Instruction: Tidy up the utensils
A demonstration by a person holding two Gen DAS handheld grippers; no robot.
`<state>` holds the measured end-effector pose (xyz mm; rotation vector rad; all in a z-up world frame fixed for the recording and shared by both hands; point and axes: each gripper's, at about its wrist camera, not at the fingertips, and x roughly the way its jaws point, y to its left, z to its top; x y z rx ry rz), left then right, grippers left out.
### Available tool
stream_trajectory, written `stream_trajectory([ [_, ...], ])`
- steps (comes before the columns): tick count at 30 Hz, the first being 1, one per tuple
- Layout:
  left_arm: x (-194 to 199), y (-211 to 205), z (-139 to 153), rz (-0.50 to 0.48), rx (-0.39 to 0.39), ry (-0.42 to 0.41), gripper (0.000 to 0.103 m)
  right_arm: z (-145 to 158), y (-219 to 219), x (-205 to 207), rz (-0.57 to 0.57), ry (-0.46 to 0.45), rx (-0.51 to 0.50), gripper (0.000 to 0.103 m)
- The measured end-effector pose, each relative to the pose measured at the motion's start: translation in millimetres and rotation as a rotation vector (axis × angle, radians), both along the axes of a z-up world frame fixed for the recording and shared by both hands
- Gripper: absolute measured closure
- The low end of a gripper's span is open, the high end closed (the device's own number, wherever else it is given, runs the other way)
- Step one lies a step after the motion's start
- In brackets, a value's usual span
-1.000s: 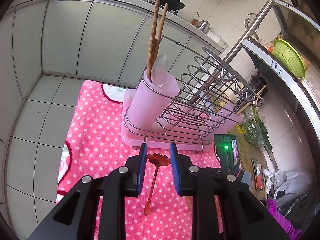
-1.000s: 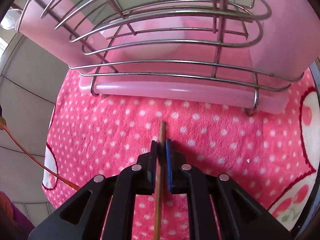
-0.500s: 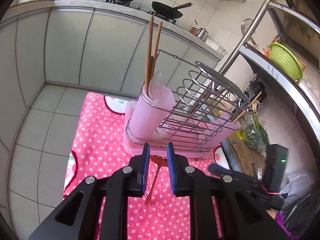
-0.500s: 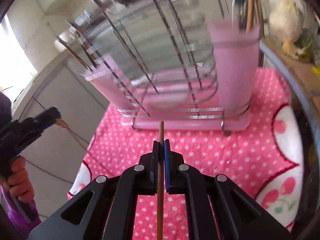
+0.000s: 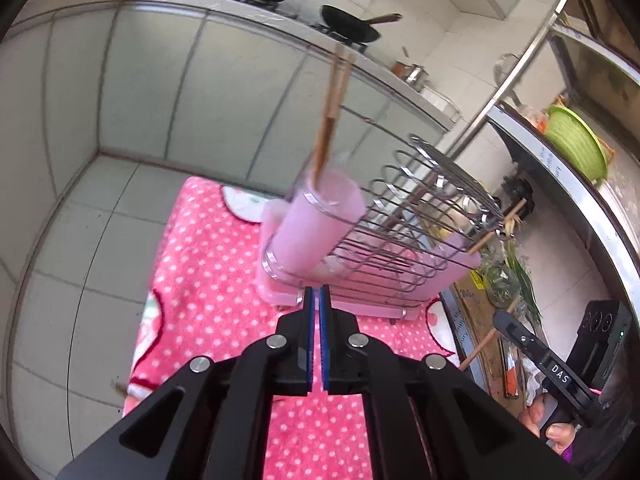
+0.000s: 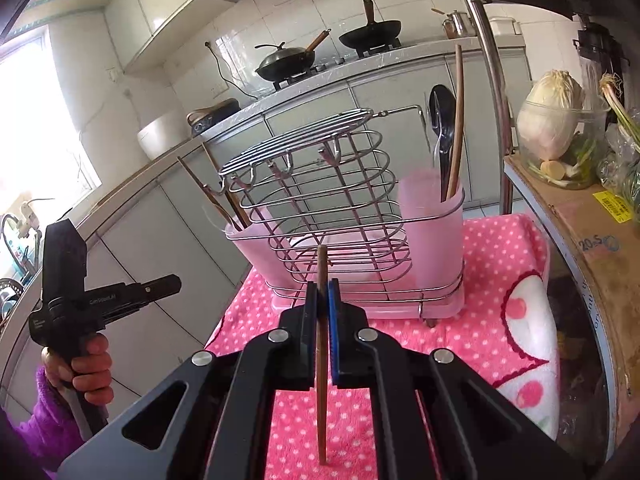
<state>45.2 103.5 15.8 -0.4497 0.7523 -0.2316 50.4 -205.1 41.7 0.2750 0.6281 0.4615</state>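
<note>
Between the closed right hand-held gripper (image 6: 323,294) pads, an upright chopstick (image 6: 321,364), tip rackward.

We note grey cabinet fronts (image 5: 168,88) beneath a counter, white wall tiles (image 6: 280,12), a tiled floor (image 5: 80,216), and a bright window (image 6: 36,128).

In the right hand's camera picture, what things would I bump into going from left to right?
left gripper → left pink cup → chopstick in the right gripper → right pink cup with the black spoon → cabbage in a glass bowl.
</note>
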Motion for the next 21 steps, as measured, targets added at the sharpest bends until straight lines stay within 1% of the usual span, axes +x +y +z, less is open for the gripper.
stream_trajectory([
  [3, -13.9, 20.2, -12.3, 0.047, -0.008, 0.066, 0.096, -5.2, 4.2, 1.7, 0.020, 0.000, 0.018, 0.098],
  [5, -20.6, 34.7, -25.4, 0.083, -0.041, 0.133, 0.086, -7.3, 5.8, 2.9, 0.031, 0.005, 0.029, 0.098],
  [6, -24.3, 43.1, -34.4, 0.114, -0.070, 0.174, 0.084, -9.2, 6.9, 3.9, 0.039, 0.008, 0.032, 0.098],
  [7, -28.0, 50.8, -44.0, 0.147, -0.093, 0.214, 0.079, -10.1, 7.9, 4.4, 0.046, 0.009, 0.034, 0.098],
  [8, -30.6, 55.7, -52.0, 0.173, -0.111, 0.242, 0.077, -11.5, 8.7, 4.7, 0.051, 0.009, 0.036, 0.098],
  [10, -33.3, 66.3, -69.1, 0.236, -0.140, 0.310, 0.076, -12.9, 9.2, 4.9, 0.059, 0.006, 0.039, 0.098],
  [11, -33.7, 74.8, -79.6, 0.295, -0.146, 0.363, 0.076, -13.0, 9.0, 4.8, 0.061, 0.004, 0.040, 0.098],
  [13, -36.7, 89.6, -92.5, 0.376, -0.160, 0.412, 0.076, -13.6, 6.8, 5.6, 0.065, 0.003, 0.047, 0.098],
  [15, -39.6, 101.8, -101.9, 0.431, -0.160, 0.426, 0.075, -14.4, 4.5, 6.2, 0.065, 0.005, 0.051, 0.098],
  [17, -39.1, 111.1, -111.6, 0.472, -0.153, 0.438, 0.070, -16.5, 1.8, 8.2, 0.061, 0.010, 0.053, 0.098],
  [19, -36.5, 114.8, -122.3, 0.477, -0.172, 0.448, 0.065, -17.2, 0.5, 9.4, 0.056, 0.018, 0.059, 0.098],
  [21, -34.2, 117.6, -136.0, 0.479, -0.203, 0.471, 0.064, -18.0, -0.1, 10.8, 0.052, 0.025, 0.063, 0.098],
])
